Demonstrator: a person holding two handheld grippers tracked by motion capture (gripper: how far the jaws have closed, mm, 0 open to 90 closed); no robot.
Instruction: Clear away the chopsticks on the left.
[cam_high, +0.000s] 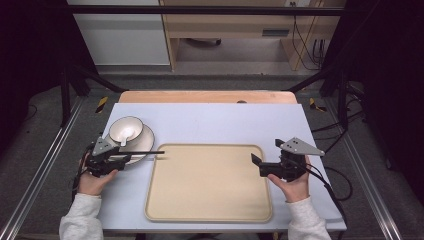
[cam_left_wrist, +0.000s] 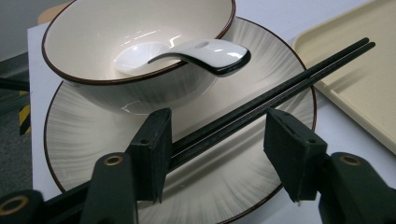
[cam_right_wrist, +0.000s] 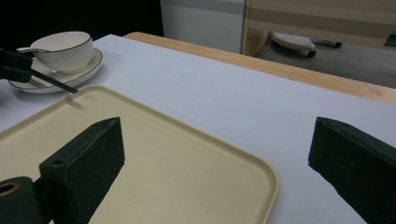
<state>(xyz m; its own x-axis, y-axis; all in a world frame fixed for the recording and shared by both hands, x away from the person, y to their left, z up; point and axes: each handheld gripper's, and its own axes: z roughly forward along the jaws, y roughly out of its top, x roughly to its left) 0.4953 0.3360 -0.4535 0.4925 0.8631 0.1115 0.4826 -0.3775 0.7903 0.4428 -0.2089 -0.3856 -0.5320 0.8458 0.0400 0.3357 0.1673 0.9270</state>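
Note:
A white bowl (cam_high: 126, 129) with a dark rim stands on a matching plate (cam_high: 145, 140) at the table's left. A white spoon (cam_left_wrist: 205, 51) lies in the bowl with its handle over the rim. Black chopsticks (cam_high: 145, 152) lie across the plate, tips reaching the edge of the beige tray (cam_high: 210, 185). My left gripper (cam_left_wrist: 219, 135) is open around the chopsticks' near end; they lie against one jaw, with a wide gap to the other. My right gripper (cam_high: 267, 151) is open over the tray's right edge, nothing between its jaws. In the right gripper view the bowl (cam_right_wrist: 63, 49) is far left.
A pale blue cover (cam_high: 210, 122) lies over the table, with a wooden strip (cam_high: 207, 96) along the far edge. Black frame posts stand at both sides. A cabinet and desk stand beyond the table.

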